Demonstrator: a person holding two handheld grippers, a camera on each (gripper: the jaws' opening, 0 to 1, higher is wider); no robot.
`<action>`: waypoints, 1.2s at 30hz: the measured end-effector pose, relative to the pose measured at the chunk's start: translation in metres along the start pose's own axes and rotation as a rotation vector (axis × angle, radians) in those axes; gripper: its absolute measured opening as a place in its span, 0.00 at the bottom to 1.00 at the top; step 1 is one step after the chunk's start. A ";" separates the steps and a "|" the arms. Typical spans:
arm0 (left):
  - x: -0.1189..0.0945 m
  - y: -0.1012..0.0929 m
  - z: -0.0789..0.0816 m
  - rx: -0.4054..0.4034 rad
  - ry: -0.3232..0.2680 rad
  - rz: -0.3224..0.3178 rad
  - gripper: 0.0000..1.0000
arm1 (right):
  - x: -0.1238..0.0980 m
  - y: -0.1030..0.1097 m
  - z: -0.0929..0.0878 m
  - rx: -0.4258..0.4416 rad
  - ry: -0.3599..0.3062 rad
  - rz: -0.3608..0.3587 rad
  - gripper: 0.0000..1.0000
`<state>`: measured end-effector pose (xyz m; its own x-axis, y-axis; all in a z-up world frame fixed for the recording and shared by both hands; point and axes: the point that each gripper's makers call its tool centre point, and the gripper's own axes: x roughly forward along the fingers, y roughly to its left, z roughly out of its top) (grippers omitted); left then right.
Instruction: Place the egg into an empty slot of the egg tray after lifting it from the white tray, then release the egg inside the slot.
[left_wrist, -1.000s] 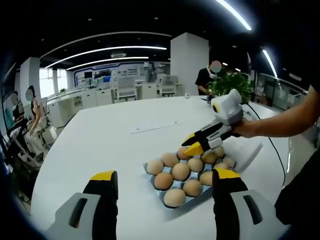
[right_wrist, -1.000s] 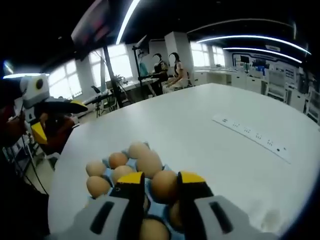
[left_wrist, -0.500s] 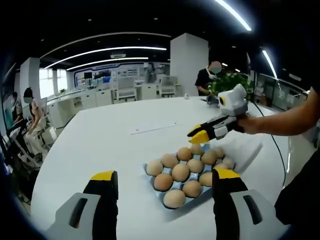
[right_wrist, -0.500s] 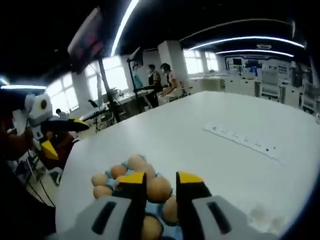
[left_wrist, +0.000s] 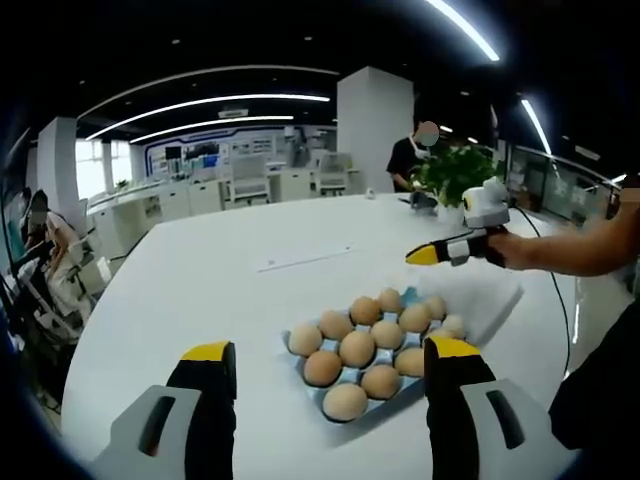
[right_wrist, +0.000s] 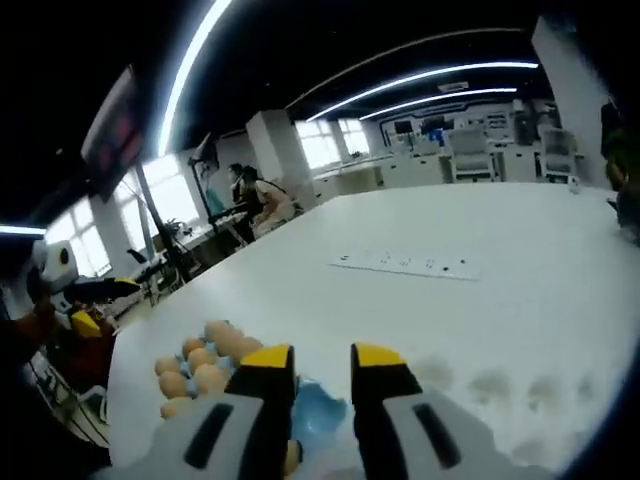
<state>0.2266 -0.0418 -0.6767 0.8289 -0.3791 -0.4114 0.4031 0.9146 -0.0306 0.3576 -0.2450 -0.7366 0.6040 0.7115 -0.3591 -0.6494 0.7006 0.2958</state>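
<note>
eggs in a blue tray on a big white table

a broad white table (left_wrist: 200, 290) fills an open office lit by ceiling strips; a flat power strip (right_wrist: 405, 263) lies on it and a leafy plant (left_wrist: 455, 170) stands at its far edge; people sit at desks beyond; the egg tray (left_wrist: 330, 392) holds brown eggs (left_wrist: 357, 348), with the white tray (left_wrist: 490, 300) just beside it; the left gripper (left_wrist: 325, 375) is spread wide and empty; the right gripper (right_wrist: 310, 360), jaws slightly apart, holds nothing, above the table.
</note>
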 end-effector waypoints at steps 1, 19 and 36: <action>0.000 0.001 0.000 0.000 -0.002 -0.002 0.78 | -0.003 -0.002 -0.005 0.001 0.006 -0.010 0.22; 0.002 0.006 -0.003 -0.002 0.003 -0.013 0.78 | -0.055 -0.045 -0.024 -0.018 -0.013 -0.175 0.26; 0.001 -0.007 -0.002 0.000 0.010 -0.005 0.78 | -0.148 -0.144 -0.007 -0.055 -0.124 -0.596 0.30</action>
<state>0.2237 -0.0486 -0.6783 0.8229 -0.3822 -0.4205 0.4072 0.9127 -0.0326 0.3588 -0.4516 -0.7327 0.9178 0.2014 -0.3420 -0.2040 0.9785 0.0287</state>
